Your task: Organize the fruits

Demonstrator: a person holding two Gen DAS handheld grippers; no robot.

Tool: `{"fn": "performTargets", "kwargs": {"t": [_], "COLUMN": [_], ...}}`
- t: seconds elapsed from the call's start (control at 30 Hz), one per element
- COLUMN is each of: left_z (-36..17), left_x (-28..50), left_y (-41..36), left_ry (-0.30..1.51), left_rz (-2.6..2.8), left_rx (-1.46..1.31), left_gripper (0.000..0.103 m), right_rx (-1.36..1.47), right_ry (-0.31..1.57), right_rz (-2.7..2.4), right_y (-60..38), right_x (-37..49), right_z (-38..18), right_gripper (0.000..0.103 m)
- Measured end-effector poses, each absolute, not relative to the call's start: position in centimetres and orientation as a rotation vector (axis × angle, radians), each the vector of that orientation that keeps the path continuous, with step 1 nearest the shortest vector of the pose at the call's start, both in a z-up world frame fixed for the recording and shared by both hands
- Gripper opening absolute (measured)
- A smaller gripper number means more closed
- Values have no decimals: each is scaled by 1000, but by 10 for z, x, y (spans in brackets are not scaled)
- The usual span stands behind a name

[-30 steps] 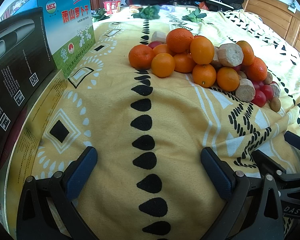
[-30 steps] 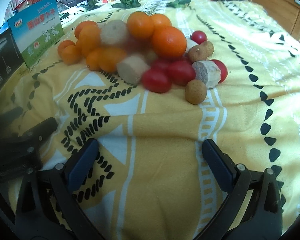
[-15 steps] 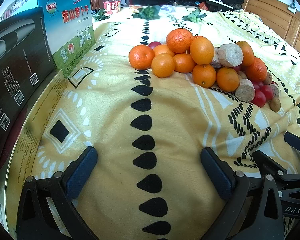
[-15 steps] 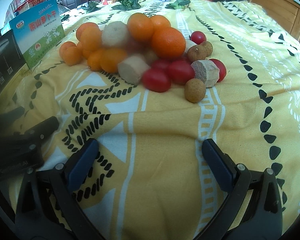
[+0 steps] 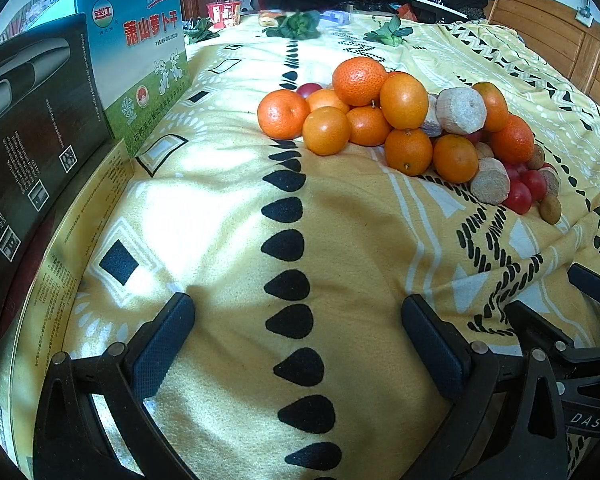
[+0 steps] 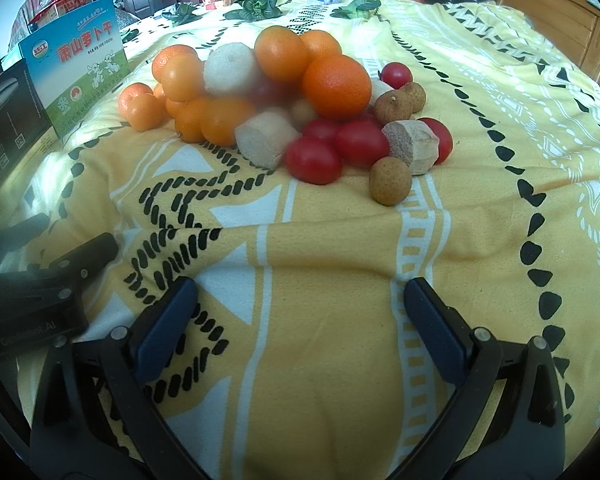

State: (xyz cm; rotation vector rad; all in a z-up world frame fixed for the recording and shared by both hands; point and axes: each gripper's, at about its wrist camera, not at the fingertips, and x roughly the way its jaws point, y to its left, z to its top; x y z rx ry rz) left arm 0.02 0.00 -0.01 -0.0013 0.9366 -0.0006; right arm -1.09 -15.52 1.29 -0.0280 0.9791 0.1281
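We see a pile of fruit point(image 5: 404, 128) on a yellow blanket point(image 5: 340, 240), well ahead of both grippers. The pile is long. In the left view it runs from near the left back to lower right, oranges point(image 5: 283, 113) first and small red tomatoes point(image 5: 518, 198) last. Our left gripper point(image 5: 296, 340) is spread wide and holds nothing. Our right gripper point(image 6: 300, 314) is wide and empty too. Only the left view shows the black box point(image 5: 36, 152) up close. The right view shows the round brown fruit point(image 6: 391, 180) clearly, and the blue and green box point(image 6: 82, 64) far left.
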Motion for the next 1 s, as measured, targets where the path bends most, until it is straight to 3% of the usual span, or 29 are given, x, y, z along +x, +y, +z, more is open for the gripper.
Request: {"fn": "performTargets", "kwargs": {"t": [1.0], "left_z": [0], "left_x": [0], "left_y": [0], "left_ry": [936], "left_rz": [-1], "left_rx": [-1], "left_gripper": [103], "right_rx": [-31], "right_ry": [977], "right_rz": [122], "right_y": [-157], "right_x": [-12], "right_z": [14], "right_gripper": [103]}}
